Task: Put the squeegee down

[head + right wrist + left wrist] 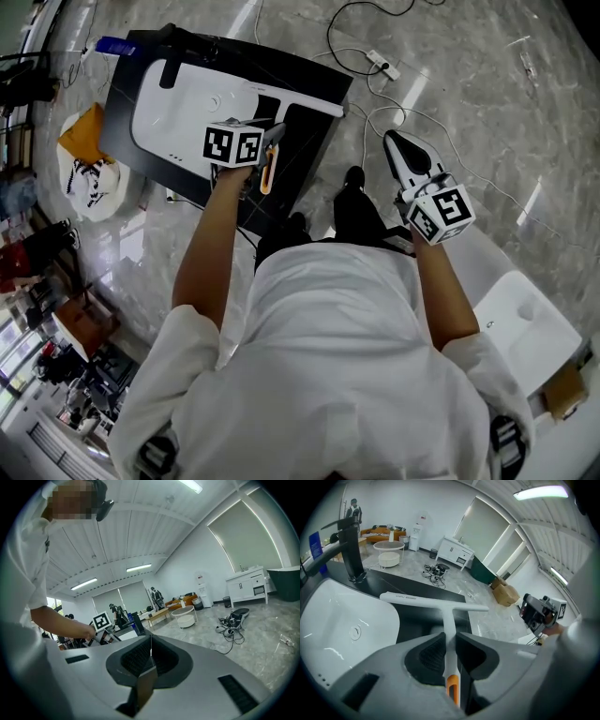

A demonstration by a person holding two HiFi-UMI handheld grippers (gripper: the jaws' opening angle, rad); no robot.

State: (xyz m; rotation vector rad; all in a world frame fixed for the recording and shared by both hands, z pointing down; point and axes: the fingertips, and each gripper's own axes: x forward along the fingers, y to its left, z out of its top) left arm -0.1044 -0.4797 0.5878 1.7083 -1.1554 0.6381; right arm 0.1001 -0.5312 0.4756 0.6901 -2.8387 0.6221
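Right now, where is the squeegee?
In the left gripper view, the squeegee sits clamped in the left gripper, blade over the black counter beside the sink.

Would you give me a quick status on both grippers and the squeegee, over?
Left gripper shut on squeegee handle. Right gripper shut, empty. Squeegee blade over black counter beside white sink, not released. Faucet at sink's far end.

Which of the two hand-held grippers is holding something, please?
The left hand-held gripper: its jaws clamp the handle of the squeegee, whereas the right hand-held gripper is shut and empty.
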